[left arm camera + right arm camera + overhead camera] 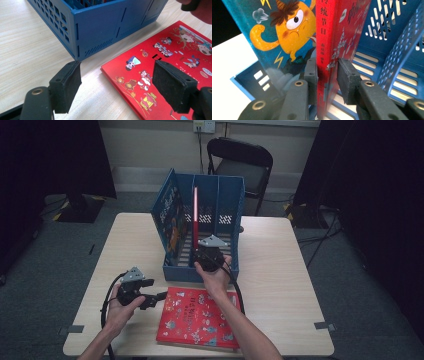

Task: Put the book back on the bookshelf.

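Red hardcover book (pixel 329 42) stands upright on edge in the blue slotted plastic file rack's (pixel 235 215) middle bay, spine toward the right gripper (pixel 325 75), jaws slightly parted astride it, left pad touching, right apart. Left gripper (pixel 116 85), jaws spread, hovers at the flat red picture book (pixel 200 317).

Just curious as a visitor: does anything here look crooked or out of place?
Only mildly: the blue cartoon-covered book leans against the blue plastic file rack's left wall, while the thin red book stands upright. Nothing looks spilled or damaged.
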`<action>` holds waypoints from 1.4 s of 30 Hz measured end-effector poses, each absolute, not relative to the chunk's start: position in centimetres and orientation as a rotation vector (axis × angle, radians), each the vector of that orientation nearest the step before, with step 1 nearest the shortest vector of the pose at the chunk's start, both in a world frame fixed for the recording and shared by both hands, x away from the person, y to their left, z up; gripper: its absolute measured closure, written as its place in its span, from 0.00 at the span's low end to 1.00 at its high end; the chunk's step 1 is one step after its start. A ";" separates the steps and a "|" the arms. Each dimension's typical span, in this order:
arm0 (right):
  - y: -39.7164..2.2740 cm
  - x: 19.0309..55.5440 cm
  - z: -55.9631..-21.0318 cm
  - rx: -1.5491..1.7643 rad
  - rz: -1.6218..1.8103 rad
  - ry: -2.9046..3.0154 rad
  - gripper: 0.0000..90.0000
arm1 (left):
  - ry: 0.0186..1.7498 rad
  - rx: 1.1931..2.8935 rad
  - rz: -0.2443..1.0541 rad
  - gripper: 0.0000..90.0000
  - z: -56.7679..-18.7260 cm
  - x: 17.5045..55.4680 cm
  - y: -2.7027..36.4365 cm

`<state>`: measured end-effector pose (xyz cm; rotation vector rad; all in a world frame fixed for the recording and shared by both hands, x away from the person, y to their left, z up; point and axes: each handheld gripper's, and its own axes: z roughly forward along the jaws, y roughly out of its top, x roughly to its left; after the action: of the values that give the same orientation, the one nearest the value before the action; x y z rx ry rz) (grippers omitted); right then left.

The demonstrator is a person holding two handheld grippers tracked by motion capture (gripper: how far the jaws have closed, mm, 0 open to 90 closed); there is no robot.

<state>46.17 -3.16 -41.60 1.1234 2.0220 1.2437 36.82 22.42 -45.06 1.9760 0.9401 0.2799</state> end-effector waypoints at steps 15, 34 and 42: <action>-2.2 47.8 -41.6 1.138 1.232 2.027 0.78 | 0.948 1.975 0.274 0.26 -45.1 36.8 22.4; -1.9 49.2 -41.5 1.143 1.205 2.041 0.77 | 0.943 1.981 0.273 0.26 -45.2 36.9 22.4; -2.0 49.2 -41.6 1.135 1.215 2.041 0.76 | 0.942 1.982 0.274 0.26 -45.1 36.8 22.3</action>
<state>49.16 -1.98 -41.60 1.1352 2.0412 1.2152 36.83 22.31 -45.14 1.9823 0.9420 0.2737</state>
